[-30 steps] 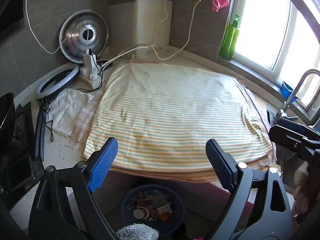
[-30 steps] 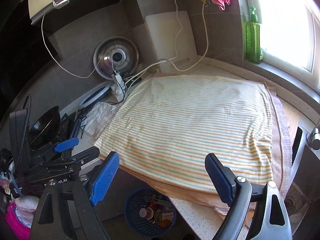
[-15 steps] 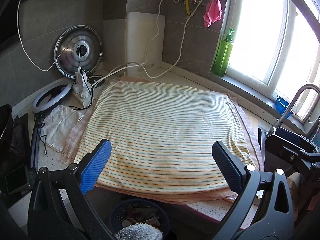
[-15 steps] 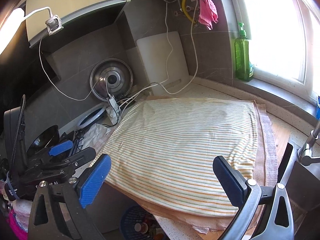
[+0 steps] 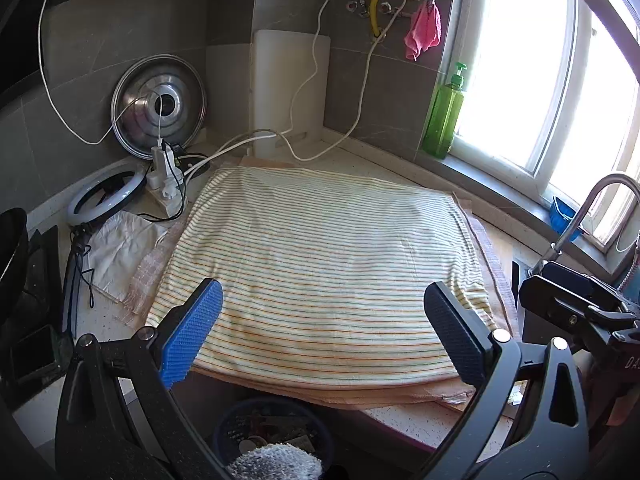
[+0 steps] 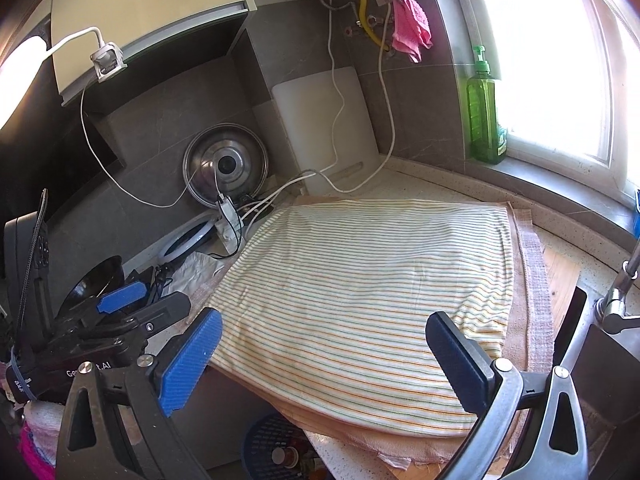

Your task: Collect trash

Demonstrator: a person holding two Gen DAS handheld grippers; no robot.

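Left gripper gapes wide, empty (jaws just opened); right gripper likewise, above striped cloth.

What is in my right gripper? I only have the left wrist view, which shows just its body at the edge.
Observer: Nothing. The right gripper is open, its jaws have just been opening, and only the striped towel lies beyond them.
Operator: What is above the pot lid?
Observer: A wall cabinet, with a white clip and its cable on the lower edge.
Operator: Anything low down at far left?
Observer: Some pink fabric in the corner of the picture; I cannot tell what it is.
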